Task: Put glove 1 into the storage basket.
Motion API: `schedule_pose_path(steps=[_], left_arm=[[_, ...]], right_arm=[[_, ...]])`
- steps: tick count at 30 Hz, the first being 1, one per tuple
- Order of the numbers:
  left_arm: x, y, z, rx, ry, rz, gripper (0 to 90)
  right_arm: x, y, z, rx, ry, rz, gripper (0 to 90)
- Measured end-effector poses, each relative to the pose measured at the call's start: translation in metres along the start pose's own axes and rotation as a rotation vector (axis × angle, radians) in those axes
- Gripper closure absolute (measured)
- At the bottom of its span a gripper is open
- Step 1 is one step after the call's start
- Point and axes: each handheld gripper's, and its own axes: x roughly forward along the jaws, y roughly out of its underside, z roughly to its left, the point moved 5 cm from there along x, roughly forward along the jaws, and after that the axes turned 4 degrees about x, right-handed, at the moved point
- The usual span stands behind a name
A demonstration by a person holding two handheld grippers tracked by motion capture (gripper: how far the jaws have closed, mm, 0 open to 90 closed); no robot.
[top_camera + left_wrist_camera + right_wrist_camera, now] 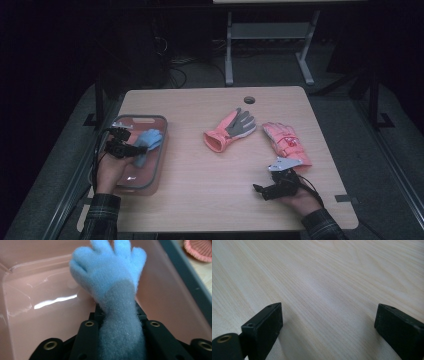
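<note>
left gripper (pixel 131 149): clamped on blue glove (pixel 110 277) cuff, held over pink bin (pixel 155 170) at table's (pixel 210 200) left edge | right gripper (pixel 328 325): jaws spread wide, nothing gripped, near front-right corner

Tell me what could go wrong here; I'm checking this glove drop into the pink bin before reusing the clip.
The blue glove is pinched by its grey cuff in the left gripper above the pink bin; its fuzzy knit may cling to the jaws on release. In the high view its fingers hang near the bin's right wall, so it could drape over the rim.
</note>
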Motion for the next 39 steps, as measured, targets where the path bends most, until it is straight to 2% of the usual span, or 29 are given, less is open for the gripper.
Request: schedule_pose_path(steps=[4,5,6,8,12,15,19,22,25,27,30,39], left_arm=[[0.007,0.004,0.003,0.0,0.001,0.045,66.0],[0.012,0.007,0.005,-0.004,0.006,0.075,63.5],[0.014,0.007,0.006,-0.005,0.0,0.079,52.4],[0.016,0.009,0.007,-0.007,-0.011,0.096,42.6],[0.017,0.008,0.007,-0.003,-0.031,0.083,18.7],[0.011,0.005,0.006,0.004,-0.044,0.053,13.2],[0.001,-0.003,-0.003,0.03,-0.028,0.017,13.2],[-0.005,-0.011,-0.016,0.062,-0.006,-0.018,13.4],[-0.008,-0.017,-0.029,0.075,0.028,-0.045,13.6],[-0.011,-0.02,-0.035,0.094,0.006,-0.063,14.8],[-0.016,-0.025,-0.046,0.101,0.055,-0.099,14.9],[-0.016,-0.039,-0.078,0.172,0.102,-0.122,14.8]], right_arm=[[0.0,0.0,0.0,0.0,0.0,0.0,7.9],[0.0,0.0,0.0,0.0,0.0,0.0,7.9],[0.0,0.0,0.0,0.0,0.0,0.0,7.9],[0.0,0.0,0.0,0.0,0.0,0.0,7.9],[0.0,0.0,0.0,0.0,0.0,0.0,7.9],[0.0,0.0,0.0,0.0,0.0,0.0,7.9],[0.0,0.0,0.0,0.0,0.0,0.0,7.9],[0.0,0.0,0.0,0.0,0.0,0.0,7.9],[0.0,0.0,0.0,0.0,0.0,0.0,7.9],[0.0,0.0,0.0,0.0,0.0,0.0,7.9],[0.0,0.0,0.0,0.0,0.0,0.0,7.9],[0.0,0.0,0.0,0.0,0.0,0.0,7.9]])
